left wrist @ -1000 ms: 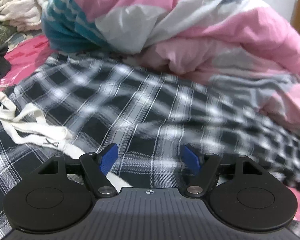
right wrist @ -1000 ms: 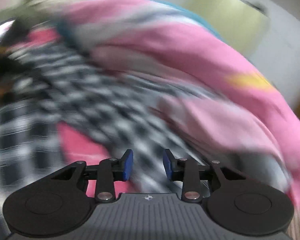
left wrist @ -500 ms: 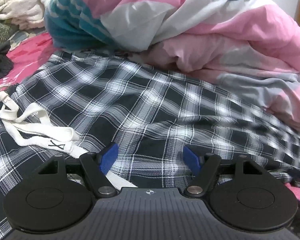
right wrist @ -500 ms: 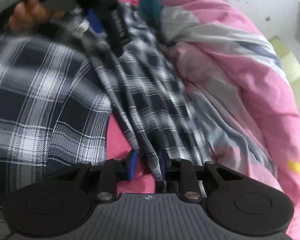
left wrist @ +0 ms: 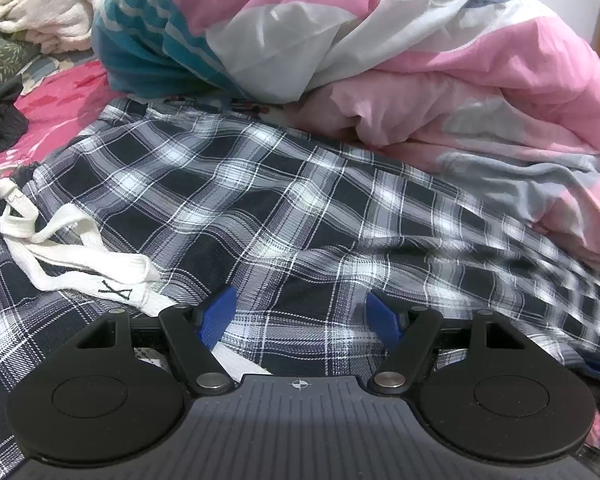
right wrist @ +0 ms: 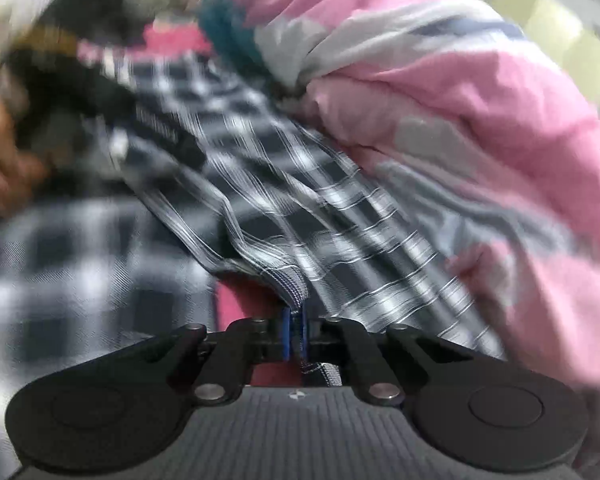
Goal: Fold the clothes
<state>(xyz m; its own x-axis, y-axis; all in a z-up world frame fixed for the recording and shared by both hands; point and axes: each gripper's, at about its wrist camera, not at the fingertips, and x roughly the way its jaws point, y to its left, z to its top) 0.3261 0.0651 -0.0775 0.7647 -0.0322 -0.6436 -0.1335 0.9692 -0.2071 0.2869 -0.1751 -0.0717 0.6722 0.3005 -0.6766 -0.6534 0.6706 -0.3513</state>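
Left wrist view: the left claw (left wrist: 301, 314) stands wide, holding nothing, low over the plaid pants (left wrist: 260, 200). The pants lie spread flat on the bed, just in front of the pink duvet (left wrist: 460, 72), their white drawstring (left wrist: 80, 256) looped left of the claw.

Right wrist view: the right claw (right wrist: 295, 332) is clamped on a bunched hem of the pants (right wrist: 300, 184), which stretch away taut beside the duvet (right wrist: 460, 100).
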